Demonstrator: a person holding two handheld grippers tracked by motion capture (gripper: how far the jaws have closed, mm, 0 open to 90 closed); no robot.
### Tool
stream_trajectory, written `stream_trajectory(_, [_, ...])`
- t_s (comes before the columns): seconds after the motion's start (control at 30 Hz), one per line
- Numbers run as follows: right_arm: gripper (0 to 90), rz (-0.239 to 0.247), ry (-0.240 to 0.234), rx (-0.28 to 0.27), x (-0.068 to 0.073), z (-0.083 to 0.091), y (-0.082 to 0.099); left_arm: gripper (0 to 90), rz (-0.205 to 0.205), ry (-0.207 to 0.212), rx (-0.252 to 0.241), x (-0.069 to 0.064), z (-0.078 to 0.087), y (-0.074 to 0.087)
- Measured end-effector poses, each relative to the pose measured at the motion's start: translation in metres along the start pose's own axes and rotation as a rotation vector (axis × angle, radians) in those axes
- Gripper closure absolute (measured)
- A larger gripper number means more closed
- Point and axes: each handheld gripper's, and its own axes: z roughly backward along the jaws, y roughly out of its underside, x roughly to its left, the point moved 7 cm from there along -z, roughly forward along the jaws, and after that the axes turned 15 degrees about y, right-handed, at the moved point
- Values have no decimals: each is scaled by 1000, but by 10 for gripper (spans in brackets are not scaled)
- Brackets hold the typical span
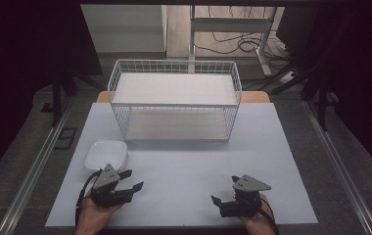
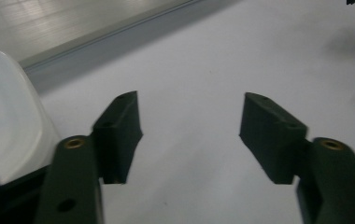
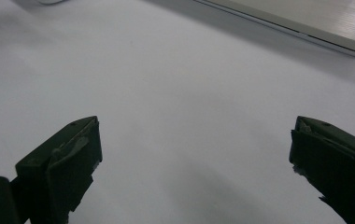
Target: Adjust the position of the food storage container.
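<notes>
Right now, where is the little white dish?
In the high view, the white square dish sits on the table's left side, just beyond the left gripper and in front of the white wire rack.

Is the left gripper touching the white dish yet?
Cannot tell. In the high view the left gripper sits right at the white dish, its plate overlapping the near rim. In the left gripper view the dish lies beside the left jaw, but no gap or contact shows plainly.

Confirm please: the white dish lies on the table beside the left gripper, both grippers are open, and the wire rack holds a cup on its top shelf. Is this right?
Not quite. The rack holds nothing; the high view shows both shelves bare. The rest stands: the dish lies on the table beside the left gripper, and it and the right gripper are open.
</notes>
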Motion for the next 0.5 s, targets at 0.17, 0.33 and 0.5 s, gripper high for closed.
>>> stream_trajectory(0.17, [24,-33,1,-6,-4,0,-2,639,6,-9,20,11,3,-7])
stream_trajectory(0.33, [24,-44,-4,-3,-5,0,-2,852,31,-6,33,21,5,-12])
stream_trajectory(0.5, [25,-35,1,-2,-6,0,-2,899,19,-29,35,30,10,-18])
